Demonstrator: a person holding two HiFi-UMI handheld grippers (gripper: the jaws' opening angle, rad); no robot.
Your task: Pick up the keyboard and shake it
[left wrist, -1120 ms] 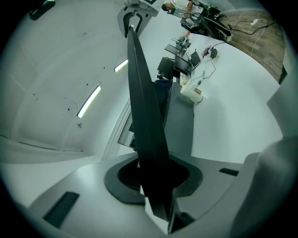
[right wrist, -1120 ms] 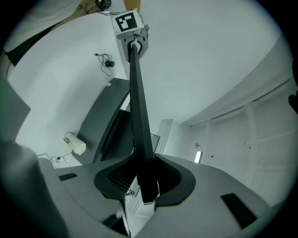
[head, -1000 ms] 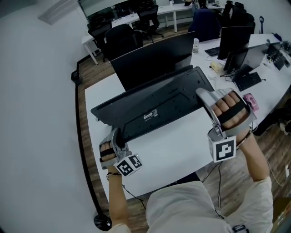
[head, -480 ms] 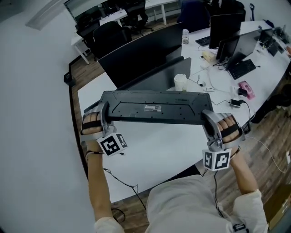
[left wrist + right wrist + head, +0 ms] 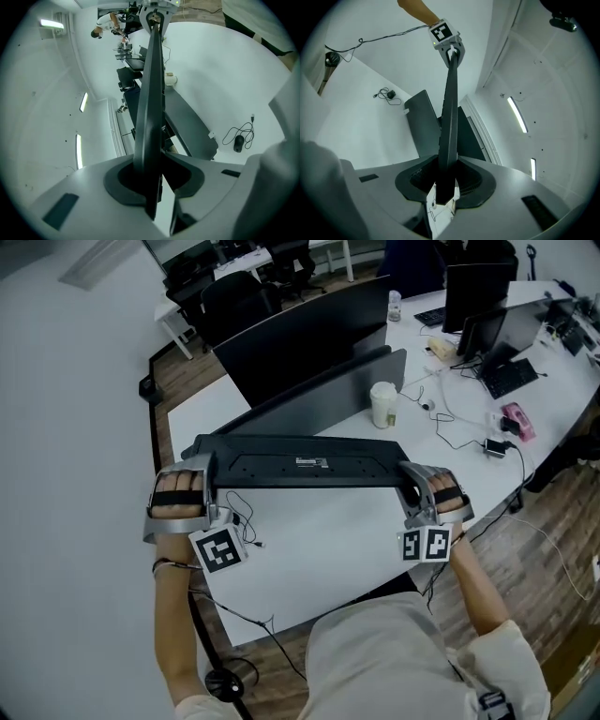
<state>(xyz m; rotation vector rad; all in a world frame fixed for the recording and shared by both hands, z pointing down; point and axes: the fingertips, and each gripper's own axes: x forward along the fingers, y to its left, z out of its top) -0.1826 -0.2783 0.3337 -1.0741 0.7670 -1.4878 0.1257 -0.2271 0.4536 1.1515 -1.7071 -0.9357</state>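
Observation:
The black keyboard [image 5: 300, 465] hangs roughly level above the white table [image 5: 319, 540], its labelled underside facing me. My left gripper [image 5: 208, 486] is shut on its left end and my right gripper [image 5: 408, 487] on its right end. In the left gripper view the keyboard [image 5: 152, 93] runs edge-on out of my left gripper [image 5: 150, 187], whose jaws have just been opening a little with the keyboard's end still between them. The right gripper view shows the keyboard [image 5: 451, 117] pinched in my right gripper [image 5: 446, 183], with the left gripper [image 5: 447, 42] at its far end.
Behind the keyboard stand a dark monitor [image 5: 300, 343], a grey panel [image 5: 337, 395] and a white cup [image 5: 382, 404]. A small mouse with a coiled cable [image 5: 239, 140] lies on the table. Cables, a pink thing [image 5: 516, 421] and a second keyboard [image 5: 511, 376] lie at the right.
The keyboard has swung from tilted, right end high, to about level. The right gripper has come down and the left gripper has gone up, both rolling with it.

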